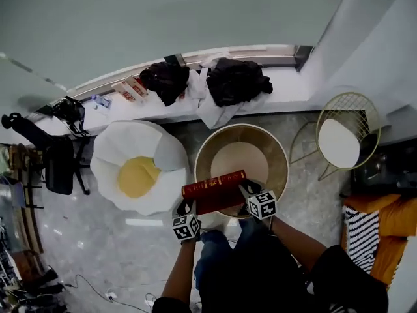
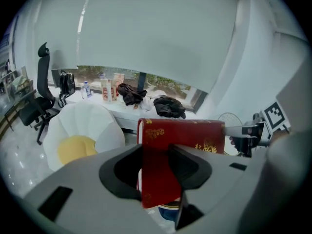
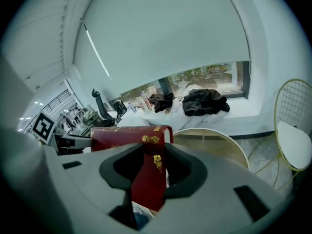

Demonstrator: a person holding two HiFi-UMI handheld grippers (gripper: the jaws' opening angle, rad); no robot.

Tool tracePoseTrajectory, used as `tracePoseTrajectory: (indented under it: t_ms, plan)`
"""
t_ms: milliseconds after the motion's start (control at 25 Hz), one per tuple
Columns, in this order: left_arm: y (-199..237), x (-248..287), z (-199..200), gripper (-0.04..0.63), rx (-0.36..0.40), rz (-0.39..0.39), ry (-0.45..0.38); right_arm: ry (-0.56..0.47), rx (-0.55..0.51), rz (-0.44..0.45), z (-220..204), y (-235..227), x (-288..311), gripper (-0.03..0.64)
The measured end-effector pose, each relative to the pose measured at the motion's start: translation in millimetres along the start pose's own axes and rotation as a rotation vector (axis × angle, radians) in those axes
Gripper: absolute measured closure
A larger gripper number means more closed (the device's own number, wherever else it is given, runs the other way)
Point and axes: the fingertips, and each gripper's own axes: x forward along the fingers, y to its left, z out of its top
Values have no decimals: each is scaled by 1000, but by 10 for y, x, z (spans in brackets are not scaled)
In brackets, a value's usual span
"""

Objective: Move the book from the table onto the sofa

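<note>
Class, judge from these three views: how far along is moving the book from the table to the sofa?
Done: the red book appears lifted off the round table. In hand: the left gripper and right gripper each have jaws closed on one end of it. Left: carrying it to the sofa and setting it down; the white flower-shaped seat holds no book.

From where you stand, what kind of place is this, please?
Probably an office lounge corner: a flower-shaped soft seat, a round gold table and a wire chair stand by the window ledge, with an office chair at the left.
</note>
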Motion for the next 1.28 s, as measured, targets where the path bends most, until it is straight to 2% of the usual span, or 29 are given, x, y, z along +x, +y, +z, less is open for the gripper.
tracePoseTrajectory:
  t_ms: [240,640,880,1080,1280]
  plan:
    - [915,-599,-135,419,-86,24,-62,13,-82,33,48,1078,280,474]
    - [2543,-1688,-832,419,-257,112,-130,38,-201,100,-316,3035,793,476]
    - [3158,-2126,-1183,419,-308,154,-175,67,-267,163,-582,3784,1024,477]
    - [3486,-2351,-1279,419,-348,202,-205,86,-266,200,-584,4177,1184,477]
    - [3720,-2522,-1315,420,-388,238,-223,98,-317,244,-555,4494,1381,477]
